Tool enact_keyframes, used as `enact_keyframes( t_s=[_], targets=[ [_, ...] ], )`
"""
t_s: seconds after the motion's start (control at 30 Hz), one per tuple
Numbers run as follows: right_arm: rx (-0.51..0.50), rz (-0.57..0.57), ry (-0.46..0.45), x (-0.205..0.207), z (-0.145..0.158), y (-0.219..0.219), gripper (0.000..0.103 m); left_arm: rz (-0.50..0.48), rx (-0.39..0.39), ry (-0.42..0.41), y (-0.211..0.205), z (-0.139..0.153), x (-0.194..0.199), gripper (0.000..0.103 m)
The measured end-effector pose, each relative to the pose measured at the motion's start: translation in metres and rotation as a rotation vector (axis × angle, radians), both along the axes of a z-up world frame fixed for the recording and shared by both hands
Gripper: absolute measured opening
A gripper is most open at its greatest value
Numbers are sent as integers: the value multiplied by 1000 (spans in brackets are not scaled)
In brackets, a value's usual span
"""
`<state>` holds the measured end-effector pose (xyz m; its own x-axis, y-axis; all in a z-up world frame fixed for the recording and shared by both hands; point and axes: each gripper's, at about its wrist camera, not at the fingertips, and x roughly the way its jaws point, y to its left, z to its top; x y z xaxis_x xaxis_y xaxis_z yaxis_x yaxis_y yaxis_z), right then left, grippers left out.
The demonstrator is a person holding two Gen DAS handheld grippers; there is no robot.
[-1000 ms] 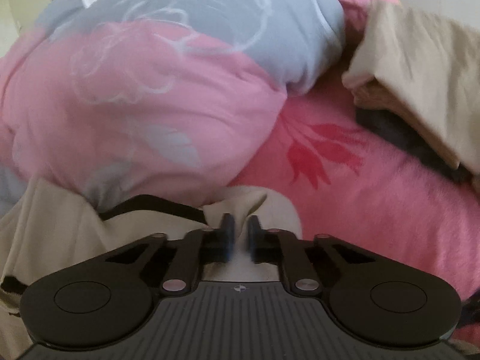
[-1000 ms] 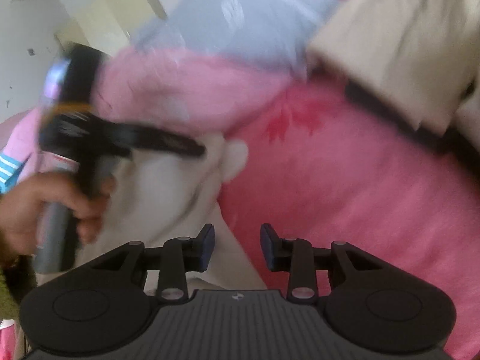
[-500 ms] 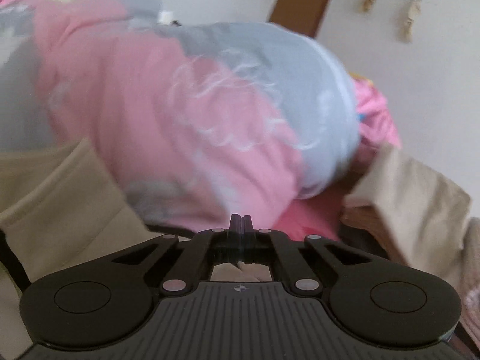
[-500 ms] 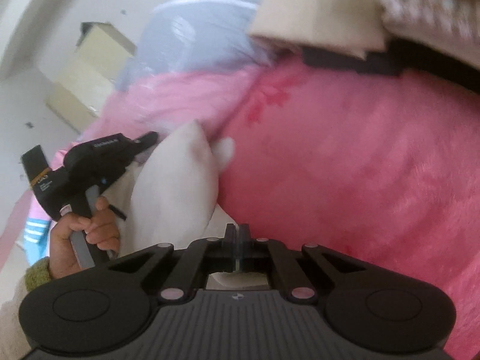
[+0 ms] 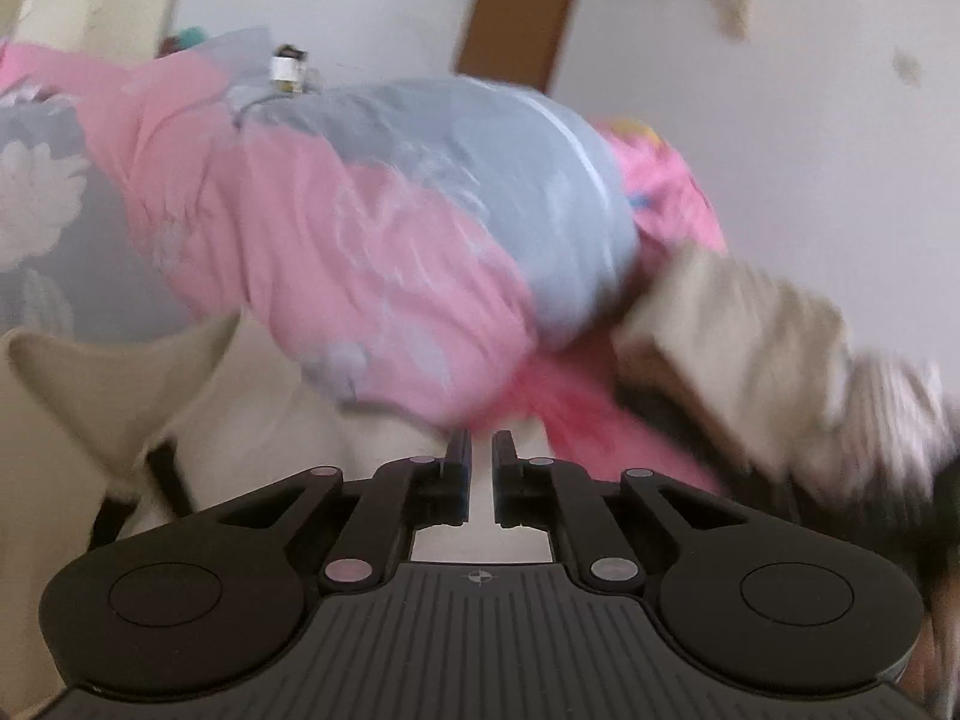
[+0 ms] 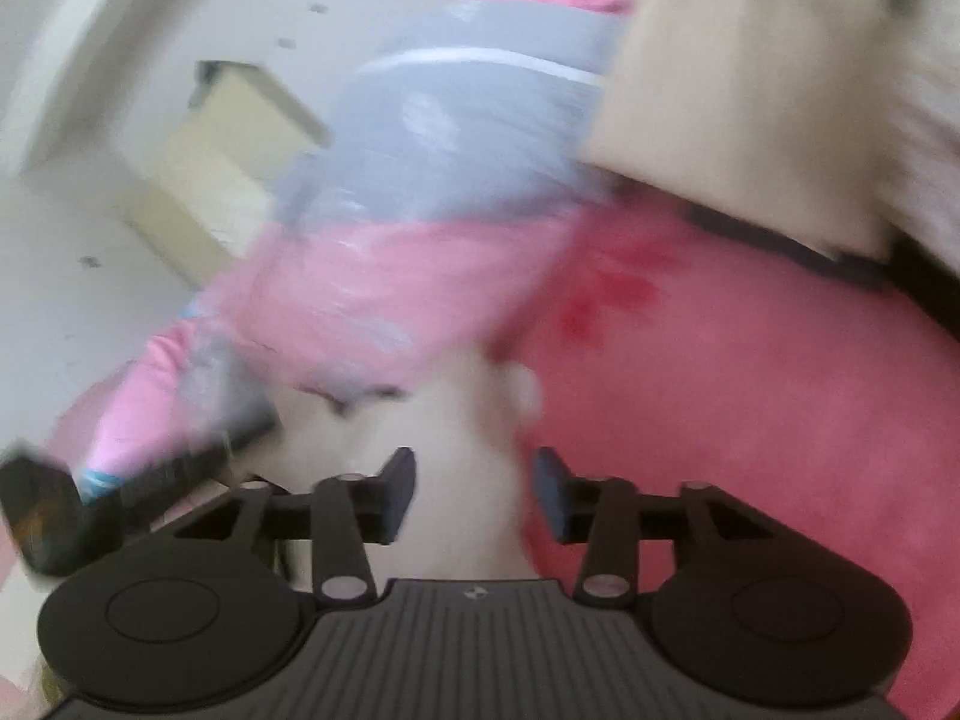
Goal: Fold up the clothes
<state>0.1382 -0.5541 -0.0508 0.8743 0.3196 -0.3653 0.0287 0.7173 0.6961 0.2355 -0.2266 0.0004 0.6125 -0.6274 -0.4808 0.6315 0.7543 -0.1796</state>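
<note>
**Cream garment between both grippers, on the pink bed**

Your left gripper has its fingers drawn in to a narrow gap, with pale cream cloth showing through the slot; whether the pads actually pinch that cloth you cannot tell from the blur. The cream garment spreads out to the near left of that gripper, with a dark strap or trim crossing its near left part.

Your right gripper has its fingers spread wide, and the same cream garment lies in the gap between them without either pad visibly touching it.

Beyond the garment sits a bundled pink and grey quilt, bulging across the middle of both views. To the far right rests a stack of folded beige clothes on the pink blanket. In the right wrist view, the other gripper's dark body is a blur at the near left.
</note>
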Motion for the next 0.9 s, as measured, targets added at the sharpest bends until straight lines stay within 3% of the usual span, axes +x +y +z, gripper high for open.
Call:
enact_keyframes(
  t_s=[0.07,0.13,0.23,0.3,0.4,0.47,0.63,0.7,0.8,0.9],
  targets=[
    [39,62,-2,27,0,3,68,-19,55,-11,3,-17,-12,6],
    [43,82,49,59,-8,7,68,-25,85,-6,2,-36,-12,6],
    [31,115,147,100,-25,17,68,-8,67,50,2,-61,-3,6],
    [58,135,165,114,-34,21,68,5,49,62,3,-70,3,6],
    [31,154,144,121,-36,28,48,15,27,65,7,-74,7,6],
    [-34,171,95,117,-30,37,6,17,11,61,11,-72,6,6],
    [-160,167,-205,82,5,56,6,26,-14,5,13,-60,0,6],
    [-199,131,-231,78,10,62,6,45,5,-21,9,-58,3,6],
    [-268,60,-164,91,2,67,6,75,81,-57,-1,-65,10,7],
    [-267,17,-45,106,-18,62,6,109,106,33,1,-79,24,7]
  ],
)
